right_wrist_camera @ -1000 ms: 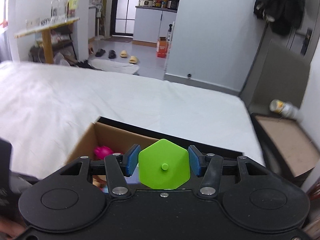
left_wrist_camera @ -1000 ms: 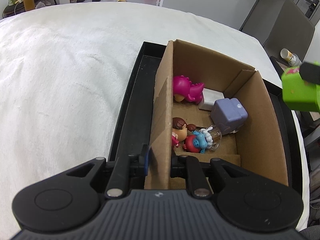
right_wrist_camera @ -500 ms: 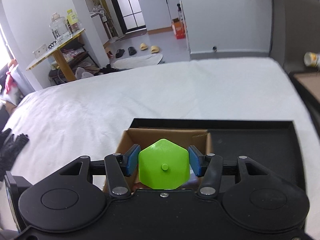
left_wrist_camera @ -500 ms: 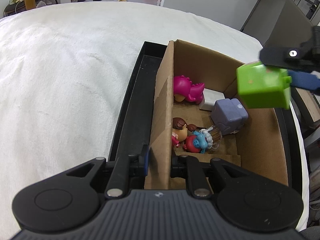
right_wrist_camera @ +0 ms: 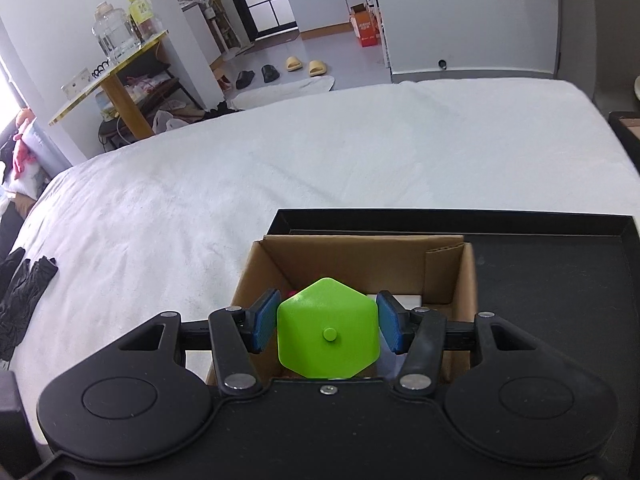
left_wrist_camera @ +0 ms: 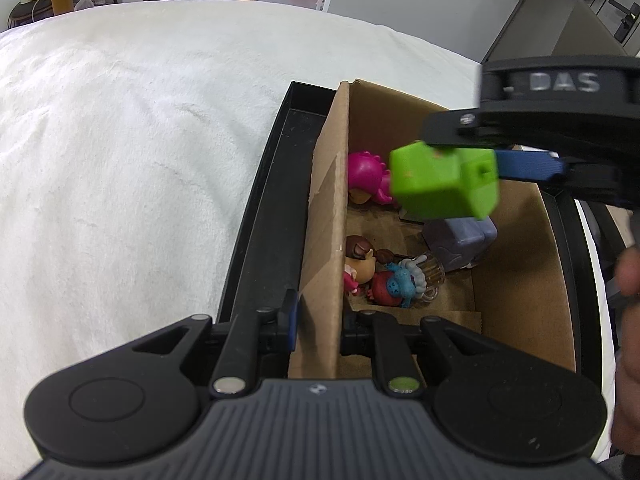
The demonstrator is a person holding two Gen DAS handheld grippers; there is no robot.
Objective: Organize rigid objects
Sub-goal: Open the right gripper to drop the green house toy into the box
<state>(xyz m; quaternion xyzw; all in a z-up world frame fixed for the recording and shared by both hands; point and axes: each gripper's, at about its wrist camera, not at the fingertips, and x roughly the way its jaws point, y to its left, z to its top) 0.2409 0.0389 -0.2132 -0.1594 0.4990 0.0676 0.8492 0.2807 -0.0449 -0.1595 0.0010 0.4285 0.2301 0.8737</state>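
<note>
A cardboard box (left_wrist_camera: 520,264) stands in a black tray (left_wrist_camera: 264,216) on a white cover. My left gripper (left_wrist_camera: 320,320) is shut on the box's left wall (left_wrist_camera: 324,240), one pad on each side. Inside lie a pink dinosaur toy (left_wrist_camera: 366,178), a purple block (left_wrist_camera: 464,240), a brown-haired doll (left_wrist_camera: 360,260) and a blue and red figure (left_wrist_camera: 396,284). My right gripper (right_wrist_camera: 327,326) is shut on a green hexagonal block (right_wrist_camera: 328,334), which hangs over the box's opening (right_wrist_camera: 360,272). From the left wrist view the green block (left_wrist_camera: 444,184) hovers above the toys.
The black tray (right_wrist_camera: 560,280) stretches to the right of the box. Black gloves (right_wrist_camera: 20,296) lie at the left on the white cover (right_wrist_camera: 280,152). A person's hand (left_wrist_camera: 628,320) shows at the right edge. Beyond the bed are a wooden side table (right_wrist_camera: 112,80) and shoes.
The right gripper has carried the green block leftward and down, from beside the box to over its opening. The left gripper has kept its hold on the box wall.
</note>
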